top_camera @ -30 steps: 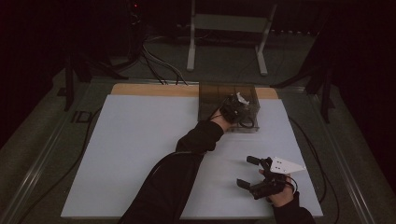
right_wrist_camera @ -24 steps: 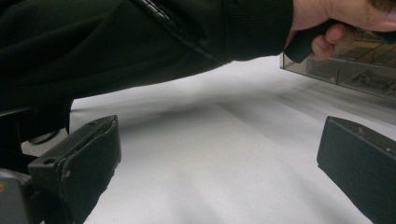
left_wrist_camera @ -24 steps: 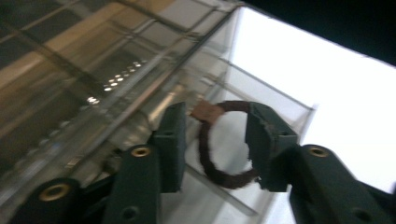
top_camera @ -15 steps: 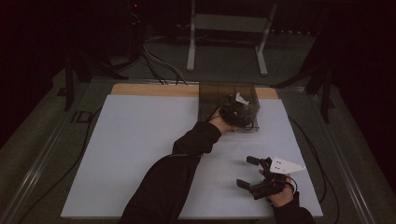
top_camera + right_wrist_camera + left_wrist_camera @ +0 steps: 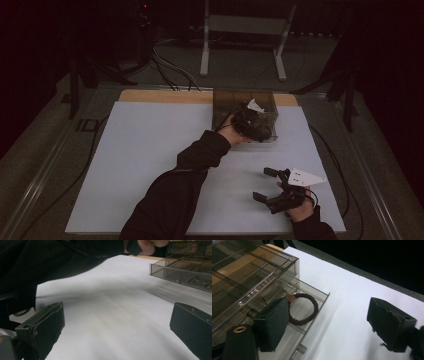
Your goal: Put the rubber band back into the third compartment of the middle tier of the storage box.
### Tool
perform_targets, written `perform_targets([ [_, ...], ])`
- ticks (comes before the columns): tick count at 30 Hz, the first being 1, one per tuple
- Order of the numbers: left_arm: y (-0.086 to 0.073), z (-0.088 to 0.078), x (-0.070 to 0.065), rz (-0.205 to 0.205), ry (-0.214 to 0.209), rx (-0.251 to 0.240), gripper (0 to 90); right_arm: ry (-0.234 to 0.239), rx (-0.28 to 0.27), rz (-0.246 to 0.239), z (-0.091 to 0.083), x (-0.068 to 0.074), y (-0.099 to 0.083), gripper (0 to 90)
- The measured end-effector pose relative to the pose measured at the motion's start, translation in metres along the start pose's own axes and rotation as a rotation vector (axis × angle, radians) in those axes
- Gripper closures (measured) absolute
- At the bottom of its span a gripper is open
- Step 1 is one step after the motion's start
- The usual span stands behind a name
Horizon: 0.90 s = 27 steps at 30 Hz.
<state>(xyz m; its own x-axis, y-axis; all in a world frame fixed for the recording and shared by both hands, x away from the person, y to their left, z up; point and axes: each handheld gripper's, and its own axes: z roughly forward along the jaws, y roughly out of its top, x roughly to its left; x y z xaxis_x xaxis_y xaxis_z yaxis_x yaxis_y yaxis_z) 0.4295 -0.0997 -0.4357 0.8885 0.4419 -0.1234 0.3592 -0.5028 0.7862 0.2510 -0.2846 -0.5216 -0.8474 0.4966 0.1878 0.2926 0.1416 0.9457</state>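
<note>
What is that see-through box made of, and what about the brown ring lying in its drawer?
The box looks like hard smoky clear plastic: you can see through its glossy walls and dividers. The ring in the pulled-out drawer seems to be a fabric-covered elastic hair tie, matte and braided-looking, with a small tan joint; its core can't be told.

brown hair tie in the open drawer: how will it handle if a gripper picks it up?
The brown hair tie is a thin braided loop, so it is probably soft and floppy and would sag or fold when pinched. It looks very light. Lying flat in the open drawer, it seems unlikely to roll, though the textured braid should grip the pads well.
</note>
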Motion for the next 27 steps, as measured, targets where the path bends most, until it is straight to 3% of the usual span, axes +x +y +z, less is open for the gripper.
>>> perform_targets([
  [3,-0.002,-0.01,0.002,0.002,-0.04,-0.007,7.7,-0.001,0.003,0.004,0.001,0.0,0.0,0.0],
  [5,-0.003,-0.014,0.002,0.009,-0.034,-0.008,7.6,-0.002,0.005,0.002,0.001,0.001,0.0,0.0],
  [10,-0.007,-0.026,0.003,0.025,-0.068,-0.02,1.0,-0.005,0.008,-0.007,0.002,0.001,0.0,0.0],
  [16,-0.009,-0.043,0.007,0.039,-0.062,-0.067,0.2,-0.005,0.012,-0.003,0.003,0.001,0.0,0.0],
  [22,-0.011,-0.055,0.011,0.036,-0.115,-0.053,0.2,-0.004,0.016,-0.002,0.003,0.0,-0.001,0.0],
  [27,-0.015,-0.063,0.013,0.059,-0.111,-0.069,0.2,-0.003,0.016,0.001,0.003,0.0,-0.001,0.0],
])
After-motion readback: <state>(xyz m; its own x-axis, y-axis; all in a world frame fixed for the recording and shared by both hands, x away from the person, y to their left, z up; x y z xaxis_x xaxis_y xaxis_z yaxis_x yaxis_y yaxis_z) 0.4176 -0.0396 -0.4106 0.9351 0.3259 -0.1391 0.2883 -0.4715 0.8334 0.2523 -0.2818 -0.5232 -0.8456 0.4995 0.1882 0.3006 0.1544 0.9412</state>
